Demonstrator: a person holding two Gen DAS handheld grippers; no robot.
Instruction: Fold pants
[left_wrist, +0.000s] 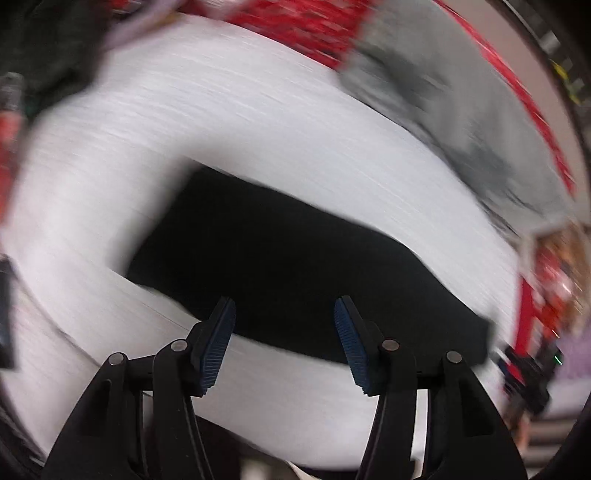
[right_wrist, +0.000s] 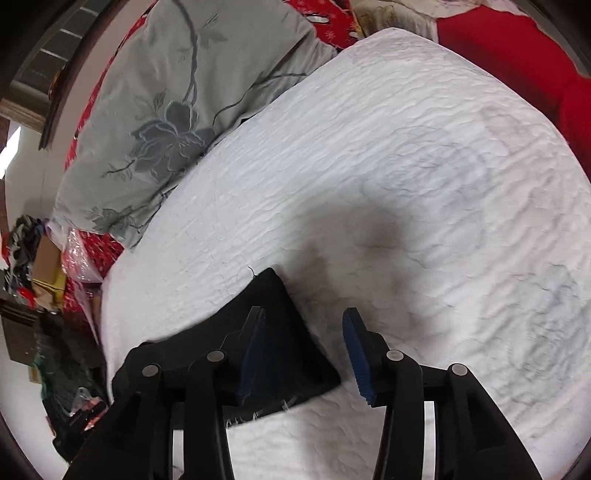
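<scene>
Pants (left_wrist: 295, 266), black and folded on the white quilted bed (right_wrist: 388, 166), lie just ahead of my left claw (left_wrist: 284, 343) and under my right claw (right_wrist: 306, 354), both wide open and empty, so closing shallowly could, I judge, pinch only the top layer and undo the fold.

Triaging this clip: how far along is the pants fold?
Looks mostly done: the black pants lie as a compact rectangle on the white quilt. In hand: nothing; the left gripper and right gripper are both open over the fabric, gripping nothing. Left: perhaps one last fold or tidying the frayed edge at the corner by the right gripper. The left view is motion-blurred.
</scene>
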